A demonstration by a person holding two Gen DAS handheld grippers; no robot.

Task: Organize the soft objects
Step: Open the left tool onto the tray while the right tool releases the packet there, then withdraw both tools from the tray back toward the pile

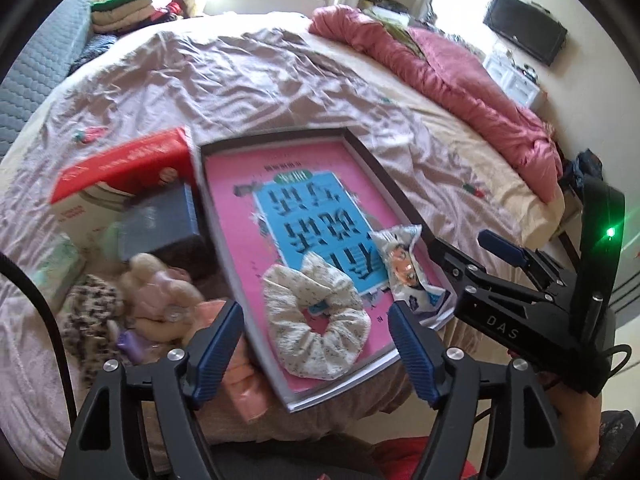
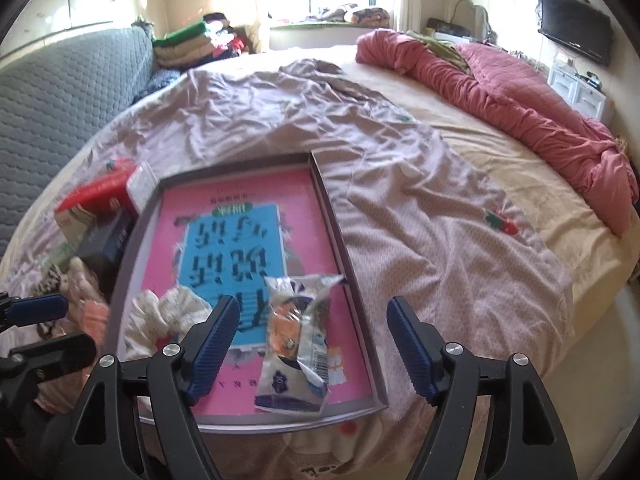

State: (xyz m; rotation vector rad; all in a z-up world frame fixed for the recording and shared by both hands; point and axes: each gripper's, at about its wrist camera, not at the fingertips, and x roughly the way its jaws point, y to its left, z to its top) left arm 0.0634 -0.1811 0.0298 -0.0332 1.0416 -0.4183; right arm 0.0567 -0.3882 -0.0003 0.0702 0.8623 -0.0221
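Observation:
A shallow pink tray [image 1: 240, 184] [image 2: 168, 208] with a blue picture lies on the bed. In it are a cream floral scrunchie [image 1: 316, 320] [image 2: 160, 316] and a crinkled plastic snack packet [image 1: 400, 264] [image 2: 296, 340]. My left gripper [image 1: 316, 344] is open and empty, its fingers on either side of the scrunchie, above it. My right gripper [image 2: 312, 332] [image 1: 472, 248] is open and empty, hovering over the packet at the tray's near right part. Left of the tray lies a heap of soft things: a leopard-print scrunchie [image 1: 92, 312], a pink plush toy [image 1: 160, 292] and peach cloth [image 1: 236, 372].
A red-and-white box [image 1: 116, 168] [image 2: 100, 196] and a dark blue box [image 1: 164, 224] [image 2: 108, 236] sit left of the tray. A rumpled mauve sheet [image 2: 400, 200] covers the bed, with a red quilt [image 2: 520, 100] along the far right. A grey headboard [image 2: 60, 92] and folded clothes [image 2: 184, 44] are at back left.

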